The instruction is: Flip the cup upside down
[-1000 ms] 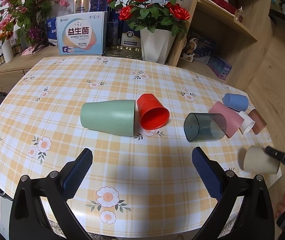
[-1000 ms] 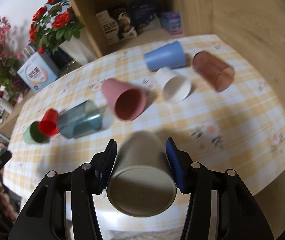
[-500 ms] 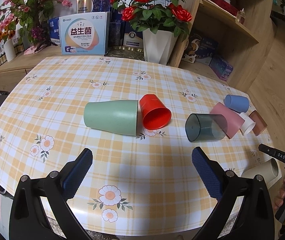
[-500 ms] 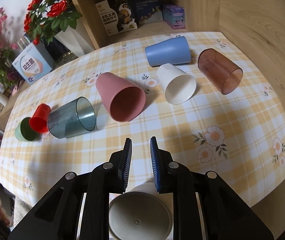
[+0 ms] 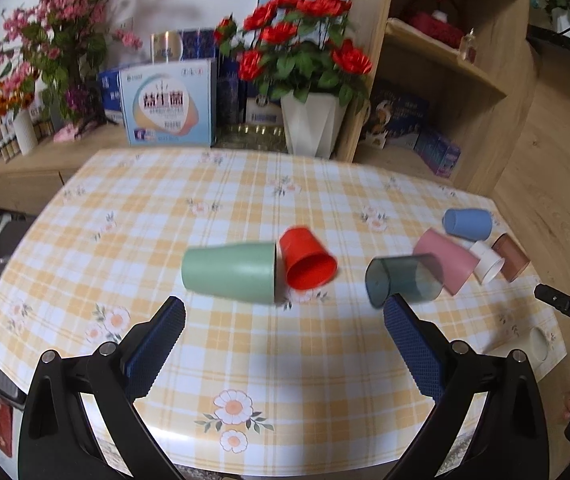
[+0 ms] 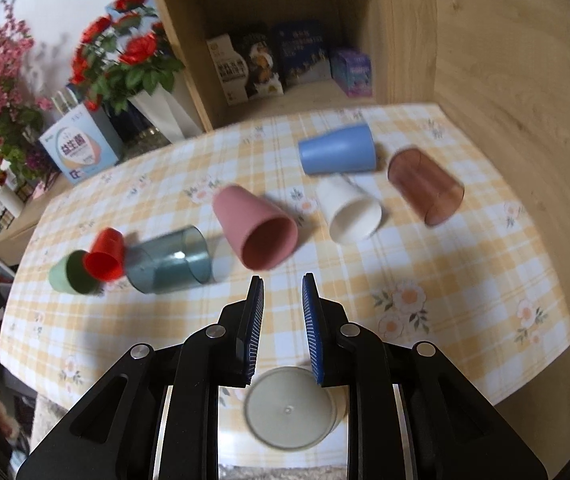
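While both wrist views show seven cups lying tipped:
table (image 6: 465,280): checked cloth
left gripper (image 5: 285,332): jaws wide apart, empty
right gripper (image 6: 283,320): narrow gap, empty
beige cup (image 6: 289,408): base-up, table edge, 6 o'clock below right fingers

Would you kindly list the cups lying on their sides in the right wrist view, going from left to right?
green cup → red cup → teal transparent cup → pink cup → white cup → brown transparent cup. The blue cup, behind, overlaps the white one's span.
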A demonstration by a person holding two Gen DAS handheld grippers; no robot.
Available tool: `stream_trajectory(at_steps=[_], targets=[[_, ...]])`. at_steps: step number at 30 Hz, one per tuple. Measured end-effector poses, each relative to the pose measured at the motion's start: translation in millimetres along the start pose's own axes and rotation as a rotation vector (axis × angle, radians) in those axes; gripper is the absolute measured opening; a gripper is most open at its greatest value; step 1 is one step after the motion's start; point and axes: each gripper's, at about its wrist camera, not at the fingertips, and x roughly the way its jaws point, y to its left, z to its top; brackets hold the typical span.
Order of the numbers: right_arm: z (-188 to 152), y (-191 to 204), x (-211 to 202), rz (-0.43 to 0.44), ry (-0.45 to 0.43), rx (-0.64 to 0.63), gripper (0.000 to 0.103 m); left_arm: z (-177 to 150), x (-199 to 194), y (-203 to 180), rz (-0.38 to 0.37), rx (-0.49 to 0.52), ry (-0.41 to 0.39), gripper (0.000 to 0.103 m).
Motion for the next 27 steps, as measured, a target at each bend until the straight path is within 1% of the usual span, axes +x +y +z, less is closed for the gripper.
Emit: stream_trajectory(at_steps=[5,8,9,10,14,15,17,18,19,23,27], targets=[[10,16,-43,0.000,-0.093,-0.053,0.021,20,-39,-7,-0.011,0.030,-0.091,0.097],[12,23,-69,0.011,-0.140,-0.072,0.025,27,-66,-13,-0.020,0.046,-0.144,0.097],[12,26,-77,0.013,-0.155,-0.078,0.031,29,-72,-14,-0.022,0.051,-0.156,0.097],[12,29,-86,0.016,-0.175,-0.087,0.040,31,-84,-16,-0.025,0.055,-0.178,0.097],[7,41,-121,0.031,-0.246,-0.117,0.062,34,-113,-22,-0.023,0.053,-0.226,0.097],[6,42,-126,0.034,-0.256,-0.115,0.071,34,-118,-23,-0.022,0.052,-0.233,0.097],[3,44,-139,0.039,-0.282,-0.110,0.076,34,-128,-26,-0.025,0.055,-0.242,0.097],[2,46,-145,0.045,-0.291,-0.110,0.085,33,-132,-27,-0.025,0.057,-0.246,0.097],[1,47,-150,0.051,-0.296,-0.110,0.087,32,-136,-29,-0.027,0.060,-0.251,0.097],[-4,51,-163,0.052,-0.305,-0.115,0.087,28,-150,-34,-0.030,0.077,-0.286,0.097],[-7,53,-169,0.046,-0.309,-0.119,0.087,26,-155,-39,-0.034,0.097,-0.293,0.097]])
